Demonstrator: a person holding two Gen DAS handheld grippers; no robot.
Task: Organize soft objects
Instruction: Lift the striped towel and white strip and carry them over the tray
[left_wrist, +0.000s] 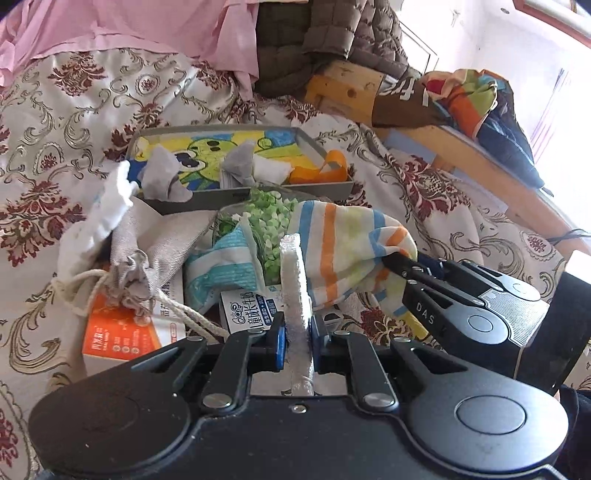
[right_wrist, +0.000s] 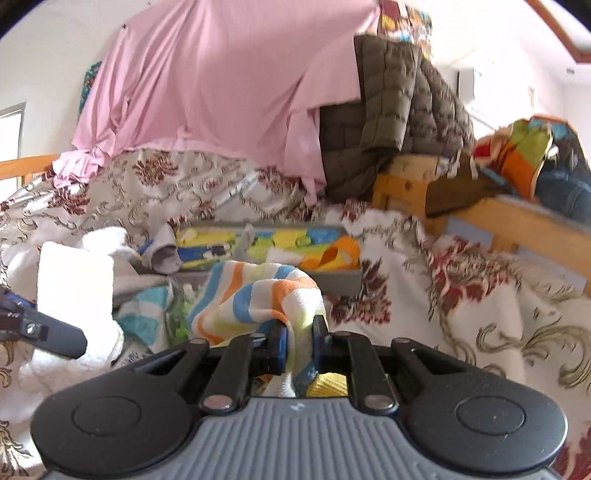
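striped towel pinched by right tool | left tool pinching white cloth | "DAS"

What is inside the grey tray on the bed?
In the grey tray lie two grey socks, a white cloth and an orange cloth. The bottom shows a colourful cartoon picture. What lies under the cloths is covered.

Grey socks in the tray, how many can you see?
2: one grey sock at the tray's left end, another near its middle. More may be hidden under the other cloths.
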